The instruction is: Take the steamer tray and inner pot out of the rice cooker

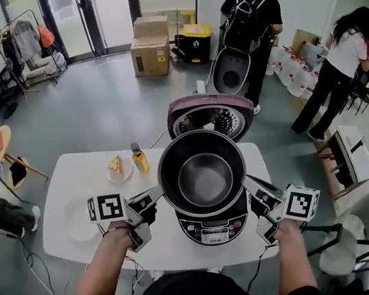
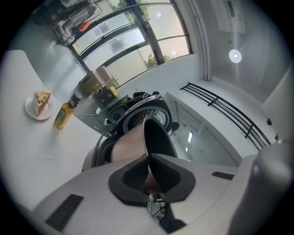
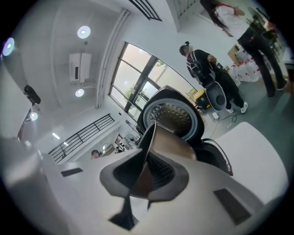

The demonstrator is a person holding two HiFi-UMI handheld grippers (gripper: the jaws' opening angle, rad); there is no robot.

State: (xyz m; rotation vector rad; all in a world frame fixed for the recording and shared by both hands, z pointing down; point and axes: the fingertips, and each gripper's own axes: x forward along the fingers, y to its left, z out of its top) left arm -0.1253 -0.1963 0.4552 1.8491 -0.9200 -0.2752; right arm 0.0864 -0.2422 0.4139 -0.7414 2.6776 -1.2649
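The dark metal inner pot hangs just above the open rice cooker, whose lid stands tipped back behind it. My left gripper is shut on the pot's near-left rim, and my right gripper is shut on its right rim. In the left gripper view the pot shows its coppery wall, with its rim edge pinched in my left gripper. The right gripper view has the pot clamped in my right gripper. I cannot make out a steamer tray.
On the white table stand a plate with a cake slice and a yellow bottle; a pale round dish lies near my left hand. Two people, cardboard boxes and another cooker are behind the table.
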